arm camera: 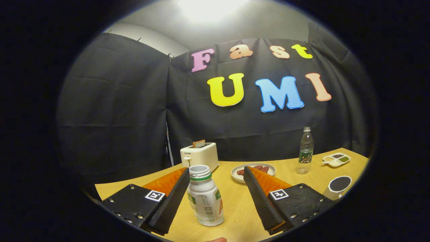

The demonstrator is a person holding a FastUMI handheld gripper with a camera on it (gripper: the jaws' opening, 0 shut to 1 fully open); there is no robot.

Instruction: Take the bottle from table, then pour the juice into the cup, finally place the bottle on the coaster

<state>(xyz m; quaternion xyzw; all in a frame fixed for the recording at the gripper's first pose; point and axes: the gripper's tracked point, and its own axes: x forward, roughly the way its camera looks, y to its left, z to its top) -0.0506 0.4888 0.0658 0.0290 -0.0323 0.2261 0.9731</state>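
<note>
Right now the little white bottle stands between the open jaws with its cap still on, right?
Not quite. The gripper view shows the little white bottle standing between the open jaws of the gripper, but its cap is off; the mouth is open.

We can't read the small white plastic juice bottle (pixel 205 198) label, too blurred. Black-padded orange tongs (pixel 215 198) cut off at their bases. White plate (pixel 252 168) partly hidden behind right finger. Divided white dish (pixel 336 160) contents too small to tell.

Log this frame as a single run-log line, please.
phase: pre-grasp | gripper: open, fingers either side of bottle | bottle: upright on table, uncapped | cup: beyond right finger
</note>
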